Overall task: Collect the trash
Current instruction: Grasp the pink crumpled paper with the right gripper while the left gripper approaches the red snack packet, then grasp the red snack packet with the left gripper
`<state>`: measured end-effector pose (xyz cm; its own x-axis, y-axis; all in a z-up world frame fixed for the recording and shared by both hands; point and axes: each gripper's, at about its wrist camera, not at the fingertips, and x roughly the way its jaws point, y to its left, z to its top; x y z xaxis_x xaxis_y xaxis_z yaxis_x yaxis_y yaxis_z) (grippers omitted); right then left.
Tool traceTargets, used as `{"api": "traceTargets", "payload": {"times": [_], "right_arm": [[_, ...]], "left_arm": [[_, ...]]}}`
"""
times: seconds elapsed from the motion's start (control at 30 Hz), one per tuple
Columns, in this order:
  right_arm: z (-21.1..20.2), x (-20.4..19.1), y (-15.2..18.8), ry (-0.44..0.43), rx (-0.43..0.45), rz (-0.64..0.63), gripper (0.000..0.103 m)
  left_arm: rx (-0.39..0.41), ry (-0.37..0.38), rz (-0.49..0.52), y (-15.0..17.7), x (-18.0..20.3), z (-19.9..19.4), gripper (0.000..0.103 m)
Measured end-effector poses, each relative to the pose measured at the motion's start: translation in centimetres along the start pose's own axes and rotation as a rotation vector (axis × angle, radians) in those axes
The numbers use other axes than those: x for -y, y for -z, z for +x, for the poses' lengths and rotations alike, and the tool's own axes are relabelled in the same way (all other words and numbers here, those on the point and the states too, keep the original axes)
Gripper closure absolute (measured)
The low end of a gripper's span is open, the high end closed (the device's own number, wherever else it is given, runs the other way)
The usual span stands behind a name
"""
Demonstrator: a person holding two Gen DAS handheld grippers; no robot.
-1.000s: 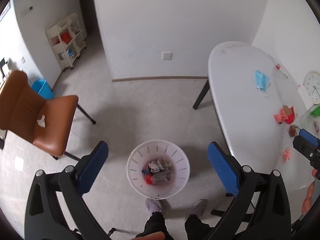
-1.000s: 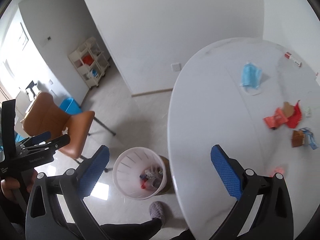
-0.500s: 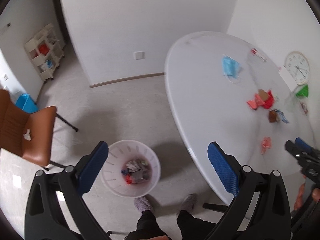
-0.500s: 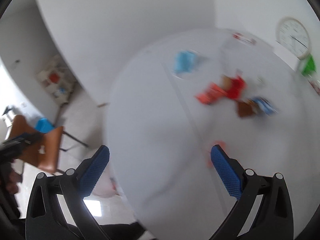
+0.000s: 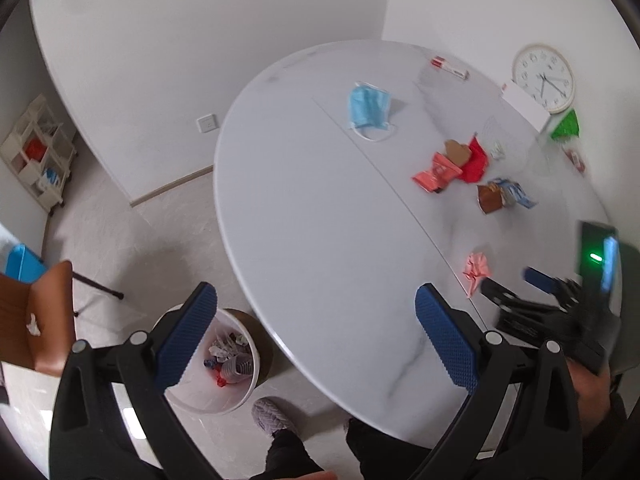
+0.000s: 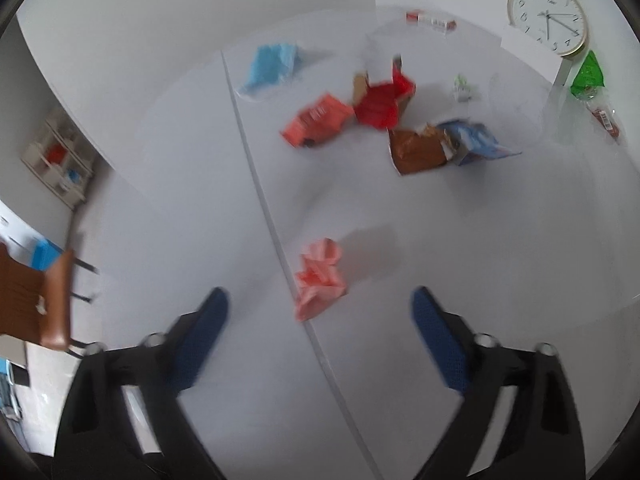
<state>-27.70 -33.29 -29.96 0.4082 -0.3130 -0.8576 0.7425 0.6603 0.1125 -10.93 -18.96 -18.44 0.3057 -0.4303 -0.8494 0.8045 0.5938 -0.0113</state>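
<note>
Currently both grippers are held above the white oval table (image 5: 320, 220), each spread wide with nothing between its blue pads. Right gripper (image 6: 320, 320) hangs over the table's near part, with the crumpled pink wrapper (image 6: 319, 278) lying on the table seam just ahead of the gap between its fingers; not touching, as far as the blurred view shows. In the left wrist view the right gripper (image 5: 516, 284) shows at the table's right edge, its tips just beside that same pink wrapper (image 5: 476, 268).

Left gripper (image 5: 316, 328) straddles the table's near-left edge: left pad over the floor, right pad over the tabletop.

Trash on the table, placed from the pink wrapper:
- orange packet (image 6: 318, 120) and red wrapper (image 6: 382, 100), touching each other, farther toward the wall
- brown packet (image 6: 416, 148) touching a blue-and-white packet (image 6: 476, 140), beyond and to the right
- blue face mask (image 6: 272, 64), farthest back left, well apart
- green bag (image 6: 586, 74) beside the wall clock (image 6: 548, 14) at the far right

Trash bin (image 5: 240, 392), white and round, stands on the floor just beside the table's near-left edge and holds mixed scraps. Brown chair (image 5: 36, 320) stands left of the bin, a white scrap on its seat.
</note>
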Motion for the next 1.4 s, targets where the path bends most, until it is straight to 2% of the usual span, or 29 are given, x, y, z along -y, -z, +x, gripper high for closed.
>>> {"api": "traceTargets", "payload": {"times": [0.2, 0.27, 0.33, 0.43, 0.6, 0.77, 1.0, 1.07, 1.2, 1.27, 1.33, 1.4], "right_arm": [[2.9, 1.0, -0.7, -0.002, -0.061, -0.013, 0.038], [3.0, 0.9, -0.7, -0.014, -0.065, -0.03, 0.051], [3.0, 1.0, -0.8, -0.028, -0.068, -0.042, 0.074], [2.8, 1.4, -1.1, -0.064, -0.075, -0.038, 0.078], [1.4, 3.5, -1.8, -0.089, -0.06, 0.021, 0.079], [-1.1, 6.4, -2.6, -0.065, -0.013, 0.118, 0.078], [-2.9, 10.0, -3.1, -0.013, 0.03, 0.246, 0.078], [-3.1, 10.8, -3.2, 0.01, 0.037, 0.275, 0.078], [-3.1, 12.0, -3.4, 0.018, 0.049, 0.342, 0.078], [-3.0, 12.2, -3.4, 0.023, 0.053, 0.36, 0.078], [-3.0, 12.3, -3.5, 0.031, 0.057, 0.367, 0.078], [-3.1, 12.3, -3.7, 0.035, 0.06, 0.367, 0.078]], "left_arm": [[-0.01, -0.006, 0.06, -1.4, 2.9, 1.6, 0.008], [-0.018, 0.001, 0.075, -2.2, 3.7, 2.4, 0.008], [-0.018, 0.017, 0.093, -3.0, 4.3, 3.2, 0.008], [-0.013, 0.039, 0.141, -4.4, 5.7, 4.8, 0.008], [-0.026, 0.114, 0.256, -7.4, 8.8, 9.0, 0.008], [-0.062, 0.204, 0.382, -10.7, 12.6, 14.7, 0.008], [-0.117, 0.235, 0.552, -13.2, 17.1, 21.1, 0.012], [-0.134, 0.243, 0.582, -13.6, 17.8, 22.3, 0.02], [-0.154, 0.263, 0.634, -14.0, 19.0, 24.1, 0.029], [-0.164, 0.263, 0.654, -13.9, 19.4, 24.7, 0.039], [-0.182, 0.257, 0.658, -13.8, 19.6, 25.3, 0.054], [-0.192, 0.277, 0.631, -13.9, 19.4, 25.6, 0.062]]}}
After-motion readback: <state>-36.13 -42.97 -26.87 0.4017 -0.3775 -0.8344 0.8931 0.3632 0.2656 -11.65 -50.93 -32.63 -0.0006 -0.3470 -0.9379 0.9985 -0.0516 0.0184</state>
